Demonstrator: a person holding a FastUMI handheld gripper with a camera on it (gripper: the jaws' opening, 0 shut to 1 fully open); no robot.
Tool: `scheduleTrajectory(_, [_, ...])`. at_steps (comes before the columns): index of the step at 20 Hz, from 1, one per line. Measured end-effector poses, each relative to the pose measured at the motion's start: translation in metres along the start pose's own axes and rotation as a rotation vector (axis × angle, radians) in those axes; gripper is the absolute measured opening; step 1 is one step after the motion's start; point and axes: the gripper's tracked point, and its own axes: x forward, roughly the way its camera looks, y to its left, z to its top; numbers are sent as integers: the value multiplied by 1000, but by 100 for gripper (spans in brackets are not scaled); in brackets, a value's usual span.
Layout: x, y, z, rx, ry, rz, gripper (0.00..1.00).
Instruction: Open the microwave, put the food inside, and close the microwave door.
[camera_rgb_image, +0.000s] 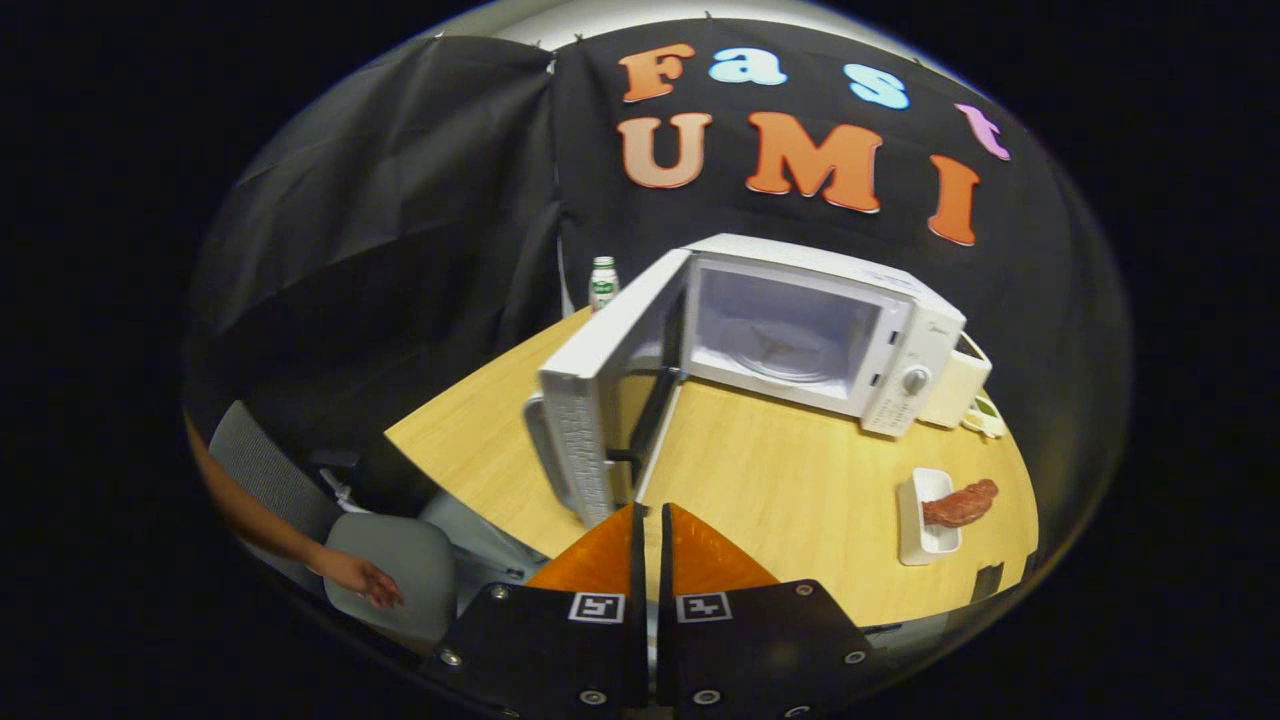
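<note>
While the gripper (650, 515) is held above the near edge of the bench (790, 480), its jaws are seen pressed together with only a thin slit between them, and nothing is clamped in them. Just ahead of the fingertips, the microwave door (590, 410) is found swung fully open, standing edge-on toward the gripper on the microwave's left side, its lower corner close to the tips but not touched by them. To the left of the door and below bench level, a grey chair (385, 575) is seen, and a person's hand (360, 578) is rested on its seat. To the right of the door, near the bench's right edge, a small white tray (925, 535) is laid flat, and the food (960, 503), a reddish-brown piece, is lying across the tray's far end, overhanging its right rim. Beyond the door, the microwave (830, 340) is set on the bench, its cavity exposed and the turntable visible on its floor, with nothing placed on it. A cream-coloured appliance (960, 385) is stood just beside the microwave's right wall. Behind the door, at the bench's far-left corner, a small white bottle (603, 283) with a green label is stood upright against the black cloth wall.
</note>
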Motion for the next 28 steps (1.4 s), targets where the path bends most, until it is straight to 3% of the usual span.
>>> scheduleTrajectory(4, [5,-89,10,55,-18,-134,6])
scheduleTrajectory(6, [8,-129,13,63,-19,-173,12])
scheduleTrajectory(8, [14,-161,9,72,7,-181,24])
scheduleTrajectory(9, [17,-172,8,78,25,-168,36])
scheduleTrajectory(15, [34,-231,-12,114,149,-75,86])
scheduleTrajectory(17, [38,-252,-11,126,173,-56,95])
scheduleTrajectory(23, [49,-317,-18,157,286,16,98])
scheduleTrajectory(28, [71,-350,-50,249,428,87,98])
